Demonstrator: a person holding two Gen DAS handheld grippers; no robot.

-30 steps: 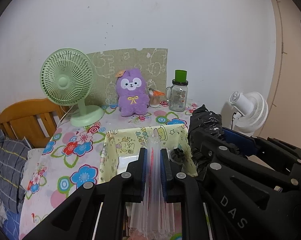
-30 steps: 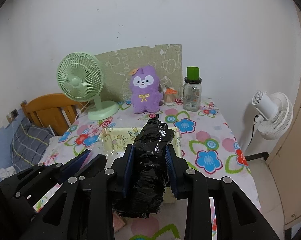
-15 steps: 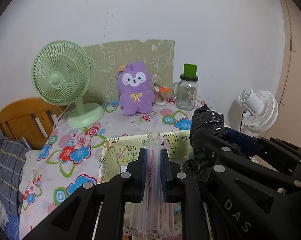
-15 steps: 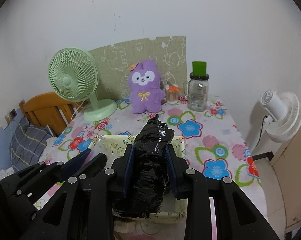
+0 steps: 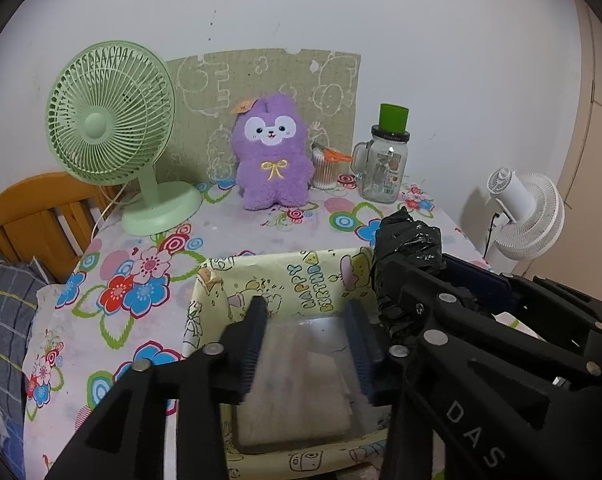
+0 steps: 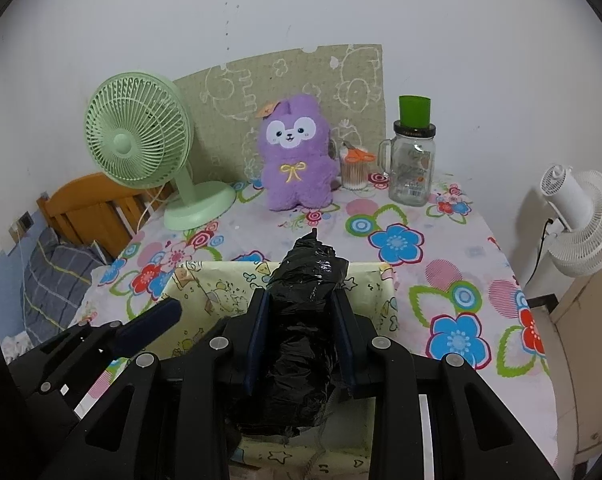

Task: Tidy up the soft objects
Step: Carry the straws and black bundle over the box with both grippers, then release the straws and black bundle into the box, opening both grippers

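Over the yellow box (image 5: 301, 280), the left gripper's (image 5: 307, 344) fingers are opening to release a clear packet (image 5: 301, 384), while the right gripper (image 6: 299, 344) is kept pinched on a black bag (image 6: 305, 320) for placing.

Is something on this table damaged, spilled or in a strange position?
Nothing is spilled or tipped. Only the green cartoon-print board against the wall looks worn: its top edge is ragged and chipped. The purple plush toy, pale green desk fan and glass jar with green lid stand upright.
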